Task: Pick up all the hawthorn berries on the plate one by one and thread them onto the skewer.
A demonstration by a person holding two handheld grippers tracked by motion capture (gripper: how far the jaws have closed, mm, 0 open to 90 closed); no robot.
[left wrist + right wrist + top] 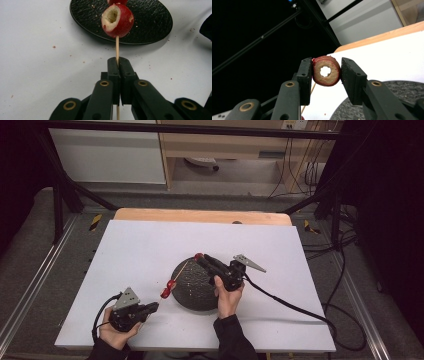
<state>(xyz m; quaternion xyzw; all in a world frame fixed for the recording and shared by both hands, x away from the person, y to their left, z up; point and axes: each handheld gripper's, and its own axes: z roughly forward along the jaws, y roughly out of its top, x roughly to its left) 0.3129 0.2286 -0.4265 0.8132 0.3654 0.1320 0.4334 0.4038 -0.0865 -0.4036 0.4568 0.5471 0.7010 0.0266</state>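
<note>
Your left tool (117, 65) has its jaws pressed together on a thin wooden skewer (117, 48), which runs up between them to a red hawthorn berry (117, 20) with a hollowed, pale core. In the high view that tool (152, 306) sits low on the white surface (140, 250), in your left hand (117, 332), with the skewer (181, 271) slanting up over the rim of a dark textured plate (192, 295) and two red berries (169, 287) near its lower end.

Your right tool (326, 72) pinches a cored red berry ring (326, 71), its left jaw flat against the skin, its right jaw at the other side; a clear hole shows through its middle. From above, that tool (201, 258) is over the far edge of the plate, and the berry (199, 256) is just a red spot at its tip. The left gripper view shows crumbs scattered on the surface and the plate (150, 22); the right gripper view shows a strip of the plate (402, 87) below the jaws.
</note>
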